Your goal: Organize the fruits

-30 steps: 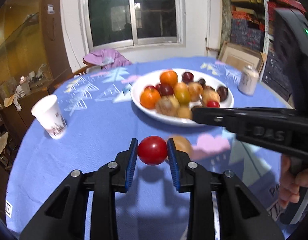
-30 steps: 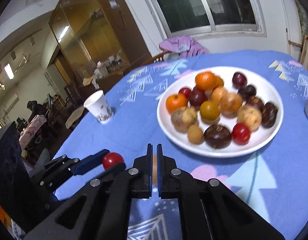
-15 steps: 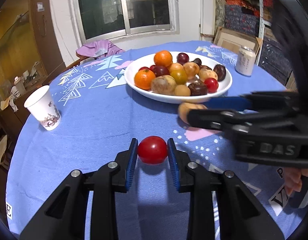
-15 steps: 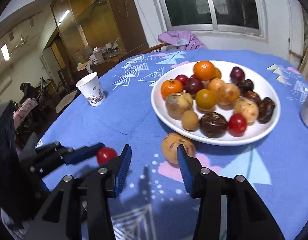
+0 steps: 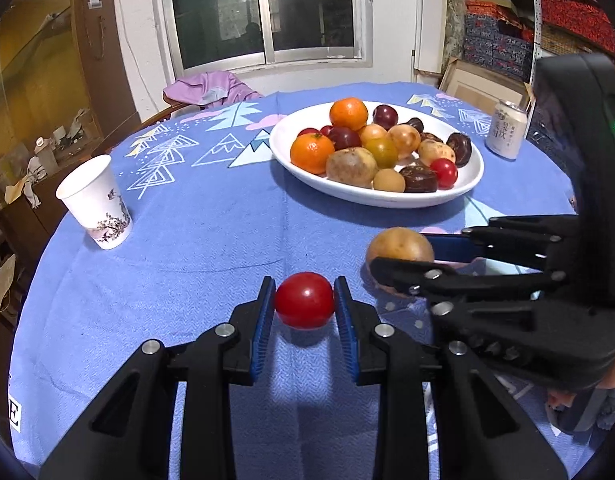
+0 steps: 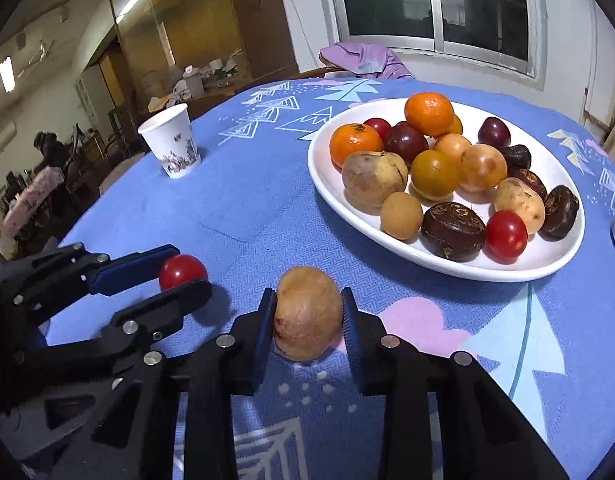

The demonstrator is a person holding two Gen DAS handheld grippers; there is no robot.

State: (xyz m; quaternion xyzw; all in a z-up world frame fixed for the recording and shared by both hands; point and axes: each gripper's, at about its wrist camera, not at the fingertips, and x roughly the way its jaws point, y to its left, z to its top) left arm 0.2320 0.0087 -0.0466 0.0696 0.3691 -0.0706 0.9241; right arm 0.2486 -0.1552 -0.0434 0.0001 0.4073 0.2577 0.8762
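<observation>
My left gripper is shut on a red tomato, just above the blue tablecloth; it also shows in the right wrist view. My right gripper is shut on a brown oval fruit, which also shows in the left wrist view, low over the cloth. The two grippers sit side by side, the right one to the right of the left. A white plate piled with oranges, plums, tomatoes and brown fruits stands beyond them; it also shows in the right wrist view.
A paper cup stands at the left of the table, and it shows in the right wrist view too. A drink can stands right of the plate. A chair with purple cloth is behind the table.
My right gripper opened, moved around the brown fruit on the cloth and closed on it. My left gripper kept hold of the tomato and pulled back a little from the plate.
</observation>
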